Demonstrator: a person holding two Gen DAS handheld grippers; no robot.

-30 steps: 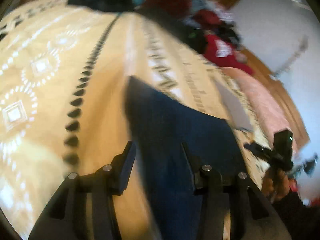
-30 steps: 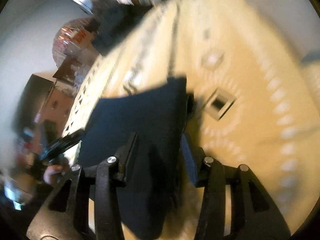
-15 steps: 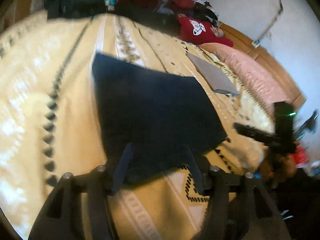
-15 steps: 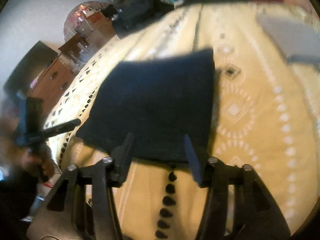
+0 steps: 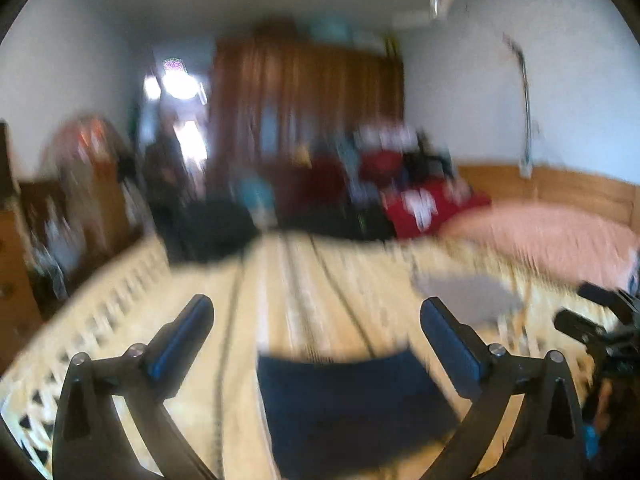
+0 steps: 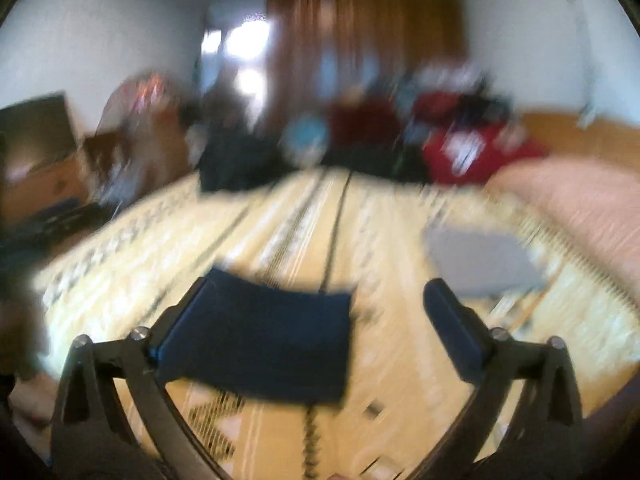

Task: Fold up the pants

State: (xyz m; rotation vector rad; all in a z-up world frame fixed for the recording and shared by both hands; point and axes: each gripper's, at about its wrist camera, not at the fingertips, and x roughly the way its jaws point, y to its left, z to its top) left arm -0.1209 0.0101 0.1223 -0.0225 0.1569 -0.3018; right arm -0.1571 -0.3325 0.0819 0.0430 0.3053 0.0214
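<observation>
Looking out over the room, I see white walls and a tall brown wardrobe [image 5: 308,120] far beyond both sets of jaws, all smeared by blur. Below it a cream patterned bedspread [image 5: 304,280] fills the ground ahead, with a heap of dark and red clothes [image 5: 400,196] at its far edge and a pink blanket [image 5: 552,236] off past my right-hand finger. The folded navy pants [image 5: 352,408] lie flat on the bedspread, between and below the left gripper [image 5: 316,316] jaws, which stand wide and hold nothing. The right gripper [image 6: 320,292] is equally wide and empty; the pants [image 6: 260,340] sit behind its left finger. A grey flat thing [image 6: 480,264] lies beyond its right finger; I cannot tell what it is.
</observation>
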